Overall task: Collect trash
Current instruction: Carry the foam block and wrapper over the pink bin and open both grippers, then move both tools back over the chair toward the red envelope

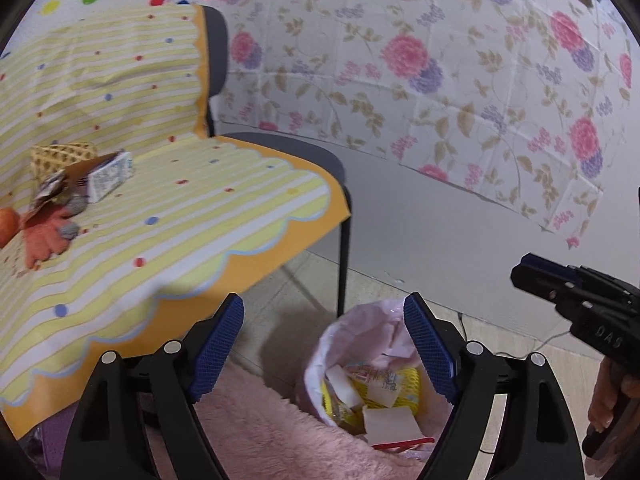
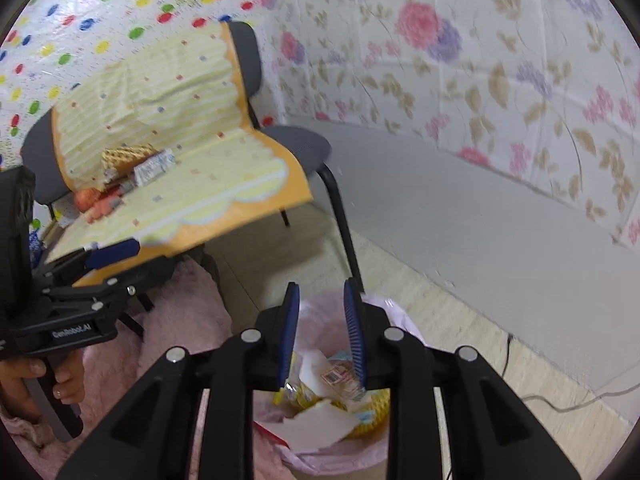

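On the chair's striped cloth (image 1: 168, 216) at far left I see trash left: a small printed carton (image 1: 110, 176), a woven yellow basket (image 1: 64, 156) and crumpled bits. My left gripper (image 1: 324, 344) hangs with jaws wide and empty. The pink-lined bin (image 2: 328, 408) below holds wrappers and paper. My right gripper (image 2: 322, 336) sits over it, jaws slightly parted, holding nothing. I judge a drop just finished; next, reach for the carton.
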`<state>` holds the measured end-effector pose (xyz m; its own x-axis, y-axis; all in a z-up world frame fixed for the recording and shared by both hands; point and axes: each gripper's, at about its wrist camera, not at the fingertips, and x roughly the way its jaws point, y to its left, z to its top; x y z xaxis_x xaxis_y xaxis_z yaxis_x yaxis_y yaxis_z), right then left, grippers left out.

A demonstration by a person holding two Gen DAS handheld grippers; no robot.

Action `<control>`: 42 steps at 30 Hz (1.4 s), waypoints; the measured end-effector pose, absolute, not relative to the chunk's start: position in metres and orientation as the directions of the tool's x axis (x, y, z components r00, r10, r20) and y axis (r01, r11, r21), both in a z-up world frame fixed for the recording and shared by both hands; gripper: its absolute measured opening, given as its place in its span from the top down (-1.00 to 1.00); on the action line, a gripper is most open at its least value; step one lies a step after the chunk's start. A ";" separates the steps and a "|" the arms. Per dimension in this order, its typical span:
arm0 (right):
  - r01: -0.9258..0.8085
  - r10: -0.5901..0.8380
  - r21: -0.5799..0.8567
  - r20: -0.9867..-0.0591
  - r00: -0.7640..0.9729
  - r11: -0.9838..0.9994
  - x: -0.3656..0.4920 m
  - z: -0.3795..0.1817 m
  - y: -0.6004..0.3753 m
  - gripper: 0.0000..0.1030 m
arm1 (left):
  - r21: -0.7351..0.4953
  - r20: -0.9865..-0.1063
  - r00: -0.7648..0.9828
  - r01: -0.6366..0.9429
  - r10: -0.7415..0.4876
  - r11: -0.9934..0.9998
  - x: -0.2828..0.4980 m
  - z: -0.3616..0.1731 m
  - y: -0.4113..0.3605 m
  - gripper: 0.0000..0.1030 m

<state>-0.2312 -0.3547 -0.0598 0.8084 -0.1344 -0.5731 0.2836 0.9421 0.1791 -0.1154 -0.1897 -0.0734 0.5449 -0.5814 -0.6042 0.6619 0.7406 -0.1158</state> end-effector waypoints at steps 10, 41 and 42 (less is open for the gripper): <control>0.111 0.000 0.180 -0.523 0.852 0.977 -0.188 -0.025 -0.321 0.50 | -0.098 -0.586 0.669 0.502 -0.457 0.859 -0.100 -0.053 -0.123 -0.64; -0.149 0.219 0.172 -0.533 0.817 0.974 0.016 0.003 -0.239 -0.02 | 0.030 -0.580 0.803 0.190 -0.137 0.981 0.076 -0.034 -0.018 -0.70; -0.148 0.222 0.177 -0.535 0.815 0.973 0.029 0.003 -0.238 -0.02 | 0.032 -0.581 0.802 0.193 -0.139 0.981 0.081 -0.035 -0.018 -0.70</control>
